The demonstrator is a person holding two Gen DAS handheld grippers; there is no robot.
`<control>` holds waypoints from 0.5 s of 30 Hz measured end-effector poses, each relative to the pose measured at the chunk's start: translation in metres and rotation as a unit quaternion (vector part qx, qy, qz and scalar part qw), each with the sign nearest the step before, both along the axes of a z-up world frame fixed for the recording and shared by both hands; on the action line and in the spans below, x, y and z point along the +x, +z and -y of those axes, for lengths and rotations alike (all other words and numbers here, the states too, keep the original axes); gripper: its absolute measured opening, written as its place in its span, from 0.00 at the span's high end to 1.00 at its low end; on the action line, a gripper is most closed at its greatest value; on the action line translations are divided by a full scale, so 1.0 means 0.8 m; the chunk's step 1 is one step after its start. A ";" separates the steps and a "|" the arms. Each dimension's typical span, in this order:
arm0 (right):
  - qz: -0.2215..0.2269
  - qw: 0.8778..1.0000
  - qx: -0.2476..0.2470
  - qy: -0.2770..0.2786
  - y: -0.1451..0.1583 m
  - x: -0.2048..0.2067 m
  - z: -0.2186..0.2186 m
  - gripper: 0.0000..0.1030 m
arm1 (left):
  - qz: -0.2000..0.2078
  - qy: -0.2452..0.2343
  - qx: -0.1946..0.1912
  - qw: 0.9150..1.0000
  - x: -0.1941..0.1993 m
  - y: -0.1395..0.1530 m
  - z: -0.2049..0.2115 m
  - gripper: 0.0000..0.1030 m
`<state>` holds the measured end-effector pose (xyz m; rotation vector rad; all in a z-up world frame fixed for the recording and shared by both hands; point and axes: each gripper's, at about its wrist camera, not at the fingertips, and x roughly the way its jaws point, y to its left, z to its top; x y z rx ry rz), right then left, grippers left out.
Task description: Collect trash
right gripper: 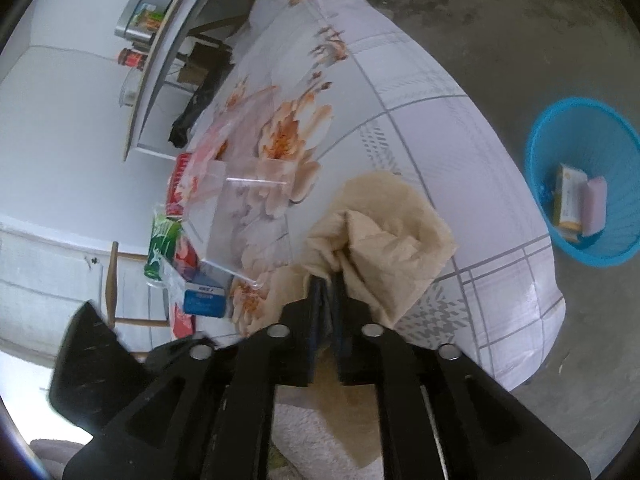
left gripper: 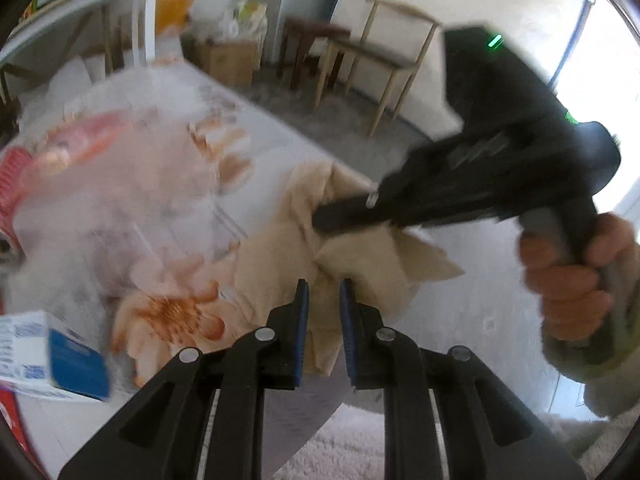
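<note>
Crumpled tan paper [right gripper: 384,232], soft and creased, lies on the table's [right gripper: 460,152] near edge. Left gripper [left gripper: 324,292] is clamped on its near fold. Right gripper [right gripper: 328,284] sits partly parted with paper between the pads; whether they press on it I cannot tell. Tablecloth is glossy and white with grey lines and orange flowers. Clear bag [right gripper: 240,184], cans and a blue box [right gripper: 204,300] sit left. Blue mesh bin [right gripper: 580,184] stands right on the grey concrete floor.

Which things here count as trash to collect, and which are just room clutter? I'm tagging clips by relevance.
Part of the job:
crumpled brown paper
clear plastic bag
blue and white carton
green can
red can
blue bin

Just lying about:
wooden chair
cardboard box
dark stool
</note>
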<state>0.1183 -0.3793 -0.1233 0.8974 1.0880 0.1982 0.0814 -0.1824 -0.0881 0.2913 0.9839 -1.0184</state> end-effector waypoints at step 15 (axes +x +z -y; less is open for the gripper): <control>0.012 0.998 0.024 -0.049 0.000 -0.039 0.038 0.36 | 0.000 0.007 -0.004 1.000 -0.004 -0.004 -0.009 0.85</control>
